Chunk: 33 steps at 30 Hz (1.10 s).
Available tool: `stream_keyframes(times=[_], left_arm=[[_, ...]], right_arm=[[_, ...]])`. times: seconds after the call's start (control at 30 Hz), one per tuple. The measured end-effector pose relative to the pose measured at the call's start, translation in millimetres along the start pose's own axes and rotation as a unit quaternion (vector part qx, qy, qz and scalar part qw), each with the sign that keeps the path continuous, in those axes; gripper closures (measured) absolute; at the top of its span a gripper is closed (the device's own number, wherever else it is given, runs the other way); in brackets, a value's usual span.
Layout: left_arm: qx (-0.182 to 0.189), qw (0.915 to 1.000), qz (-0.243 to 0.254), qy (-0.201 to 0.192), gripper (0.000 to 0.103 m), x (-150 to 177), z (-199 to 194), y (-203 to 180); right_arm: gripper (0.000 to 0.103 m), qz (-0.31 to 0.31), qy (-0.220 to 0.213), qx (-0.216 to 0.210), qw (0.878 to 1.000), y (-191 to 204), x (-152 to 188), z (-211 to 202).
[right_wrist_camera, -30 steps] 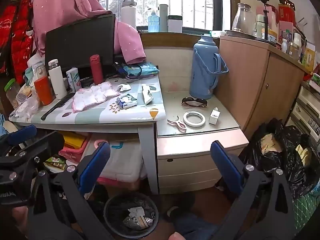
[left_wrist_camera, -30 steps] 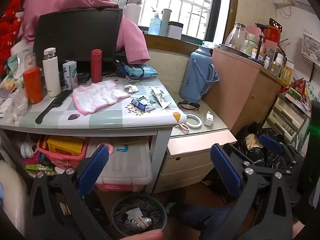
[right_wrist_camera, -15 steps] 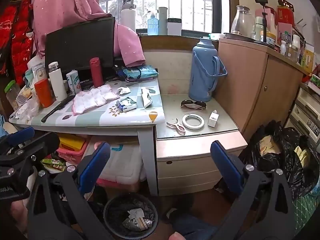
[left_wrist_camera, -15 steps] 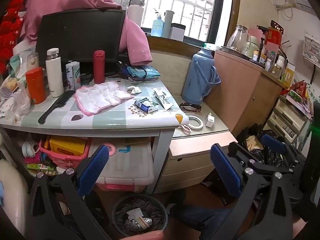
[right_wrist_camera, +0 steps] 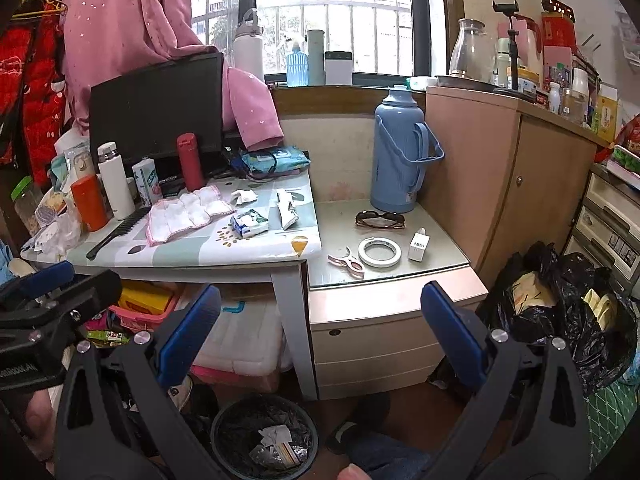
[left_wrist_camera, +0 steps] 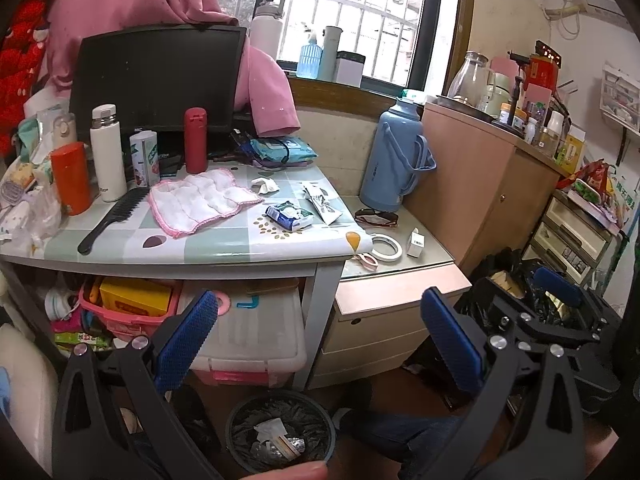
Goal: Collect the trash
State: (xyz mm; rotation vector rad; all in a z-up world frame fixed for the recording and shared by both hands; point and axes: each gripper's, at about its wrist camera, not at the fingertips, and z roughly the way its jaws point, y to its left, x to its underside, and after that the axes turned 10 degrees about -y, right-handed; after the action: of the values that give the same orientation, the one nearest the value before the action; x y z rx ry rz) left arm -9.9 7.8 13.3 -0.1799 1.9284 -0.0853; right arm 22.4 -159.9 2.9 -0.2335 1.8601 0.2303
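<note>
On the tiled desk (left_wrist_camera: 208, 242) lie a crumpled white tissue (left_wrist_camera: 265, 186), a blue-and-white wrapper (left_wrist_camera: 289, 216) and a torn silver wrapper (left_wrist_camera: 322, 202). They also show in the right wrist view: tissue (right_wrist_camera: 244, 196), blue wrapper (right_wrist_camera: 249, 224), silver wrapper (right_wrist_camera: 286, 209). A black bin (left_wrist_camera: 280, 432) (right_wrist_camera: 265, 436) with scraps stands on the floor below. My left gripper (left_wrist_camera: 320, 340) is open and empty, low in front of the desk. My right gripper (right_wrist_camera: 320, 336) is open and empty, beside it to the right.
The desk holds a monitor (left_wrist_camera: 156, 80), bottles (left_wrist_camera: 108, 152), a comb (left_wrist_camera: 112, 218) and a pink-edged cloth (left_wrist_camera: 200, 200). The low cabinet (right_wrist_camera: 384, 248) carries a blue thermos (right_wrist_camera: 400, 152), sunglasses, a tape roll and a clip. A black trash bag (right_wrist_camera: 560, 312) sits at right.
Both grippers have risen slightly and drawn back a little, so the desk sits lower in view. Both stay open and empty.
</note>
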Motion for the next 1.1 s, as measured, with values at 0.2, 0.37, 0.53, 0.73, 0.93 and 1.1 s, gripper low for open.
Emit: stream_keyframes(times=[0.2, 0.37, 0.53, 0.73, 0.93, 1.1], left_arm=[[-0.001, 1.0, 0.0, 0.0, 0.004, 0.1, -2.0, -0.3], [-0.001, 1.0, 0.0, 0.0, 0.004, 1.0, -3.0, -1.9], [-0.002, 1.0, -0.005, -0.001, 0.004, 1.0, -3.7, 3.2], [-0.001, 1.0, -0.008, 0.0, 0.004, 1.1, -5.4, 6.6], [-0.001, 1.0, -0.008, 0.001, 0.004, 1.9, -5.5, 8.3], [-0.002, 1.0, -0.009, 0.001, 0.004, 3.1, -5.9, 10.2]], right_arm=[[0.004, 0.0, -0.005, -0.002, 1.0, 1.9, -0.8, -3.0], [0.004, -0.001, -0.005, -0.003, 1.0, 3.0, 0.7, -4.1], [0.004, -0.002, -0.009, -0.005, 1.0, 6.1, 1.3, -6.6], [0.004, -0.002, -0.01, -0.006, 1.0, 8.8, 1.0, -7.6], [0.004, -0.001, -0.011, -0.006, 1.0, 10.0, 0.6, -8.1], [0.004, -0.001, -0.013, -0.006, 1.0, 14.0, -1.5, -9.0]])
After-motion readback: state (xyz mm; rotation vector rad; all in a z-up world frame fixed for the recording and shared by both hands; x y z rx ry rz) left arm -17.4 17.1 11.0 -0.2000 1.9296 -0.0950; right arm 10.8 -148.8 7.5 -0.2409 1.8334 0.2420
